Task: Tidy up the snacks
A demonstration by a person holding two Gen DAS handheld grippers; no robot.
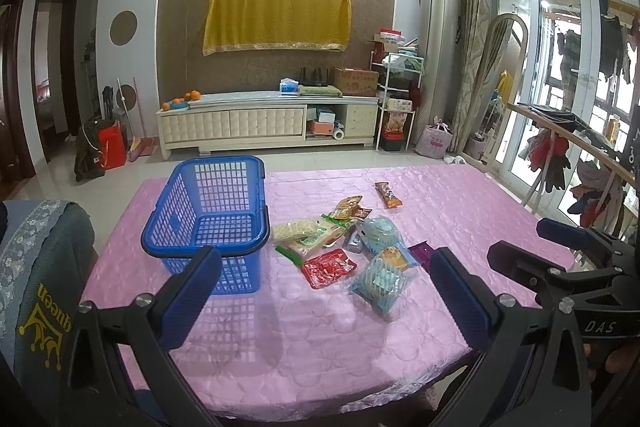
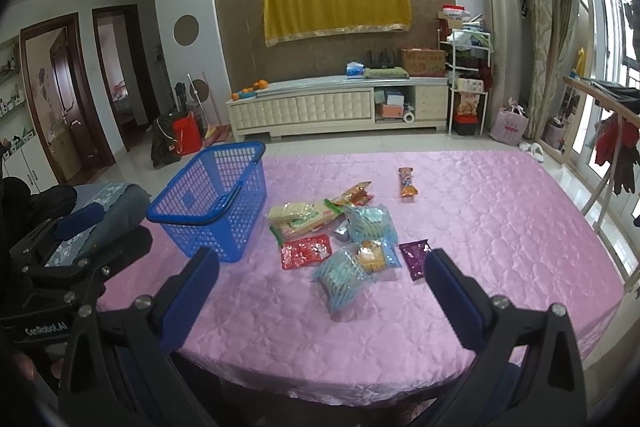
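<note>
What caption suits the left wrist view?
Open left gripper hovers above snack packets beside an empty blue basket on pink tablecloth.

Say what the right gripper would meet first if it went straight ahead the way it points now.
Probably the nearest light-blue striped packet, at the front of the snack pile. The right gripper is open and empty, with only bare pink tablecloth before that packet. Depth is uncertain through the fisheye.

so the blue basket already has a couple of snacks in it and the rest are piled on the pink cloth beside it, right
Not quite. The blue basket is empty, as the left wrist view shows through its open top. Every snack, including the red packet and the lone orange bar, lies on the pink cloth beside it.
</note>
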